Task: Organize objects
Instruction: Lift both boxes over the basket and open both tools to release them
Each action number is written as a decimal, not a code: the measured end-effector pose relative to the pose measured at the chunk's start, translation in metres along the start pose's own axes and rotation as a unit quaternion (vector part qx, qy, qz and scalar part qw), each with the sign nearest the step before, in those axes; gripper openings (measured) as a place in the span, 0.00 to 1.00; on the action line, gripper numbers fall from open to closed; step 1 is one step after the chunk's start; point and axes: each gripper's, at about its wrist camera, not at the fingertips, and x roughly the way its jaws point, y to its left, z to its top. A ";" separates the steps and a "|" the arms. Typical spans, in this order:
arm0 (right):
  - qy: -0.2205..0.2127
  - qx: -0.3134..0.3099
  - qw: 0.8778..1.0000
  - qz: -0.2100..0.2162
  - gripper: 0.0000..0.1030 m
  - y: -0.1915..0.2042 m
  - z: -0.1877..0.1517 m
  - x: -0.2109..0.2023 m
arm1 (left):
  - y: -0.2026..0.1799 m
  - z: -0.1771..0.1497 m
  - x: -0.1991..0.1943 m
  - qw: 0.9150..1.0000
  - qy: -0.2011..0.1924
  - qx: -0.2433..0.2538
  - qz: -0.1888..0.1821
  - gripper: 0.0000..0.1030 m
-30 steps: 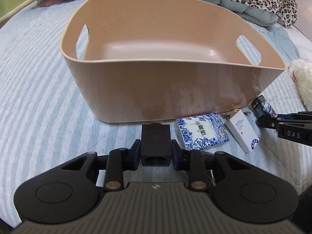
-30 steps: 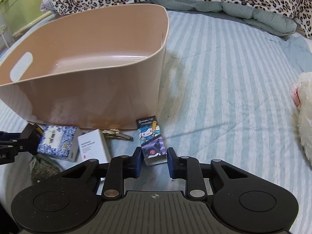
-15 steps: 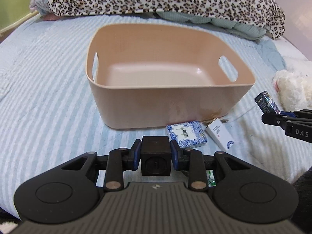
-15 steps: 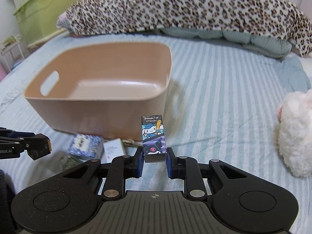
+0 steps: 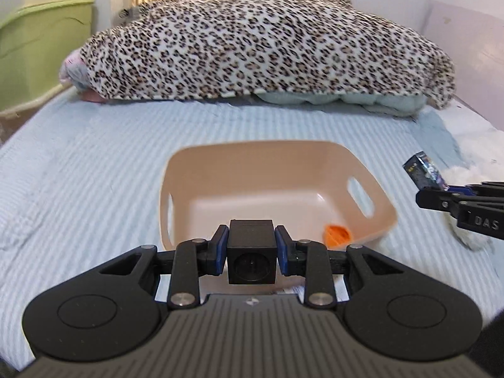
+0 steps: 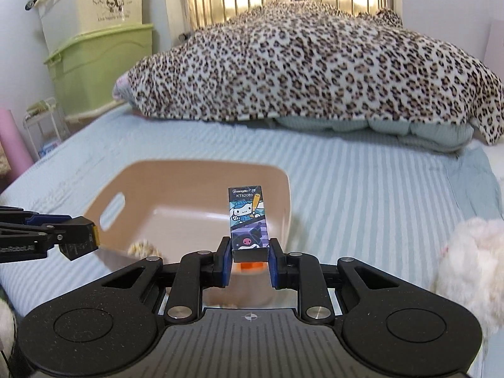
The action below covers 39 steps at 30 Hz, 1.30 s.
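A beige plastic basket [image 5: 376,212] with handle slots sits on the striped bed; it also shows in the right wrist view [image 6: 195,173]. My left gripper [image 5: 251,252] is shut on a black cube [image 5: 251,256], held above the basket's near rim. My right gripper [image 6: 249,260] is shut on a small cartoon-printed box [image 6: 247,217], held upright over the basket's near right corner; the box also shows at the right of the left wrist view [image 5: 425,170]. An orange object [image 5: 337,234] lies inside the basket.
A leopard-print blanket [image 5: 252,47] lies over bedding at the head of the bed. A white plush toy [image 6: 469,258] lies to the right of the basket. Green and cream storage bins [image 6: 94,47] stand by the wall at left.
Both grippers rose and drew back from the bed with their objects, so the basket now looks smaller and lower. The items lying in front of the basket dropped out of view.
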 end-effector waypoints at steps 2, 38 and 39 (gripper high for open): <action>-0.006 0.001 1.000 0.001 0.21 0.003 0.008 0.007 | -0.002 0.008 0.012 1.000 0.001 0.000 0.006 0.32; 0.035 -0.056 0.998 -0.021 0.76 0.032 -0.010 0.031 | -0.008 0.005 0.027 0.998 0.050 -0.014 0.037 0.70; 0.035 -0.058 0.998 -0.021 0.76 0.031 -0.014 0.025 | -0.010 0.002 0.023 0.998 0.052 -0.013 0.036 0.70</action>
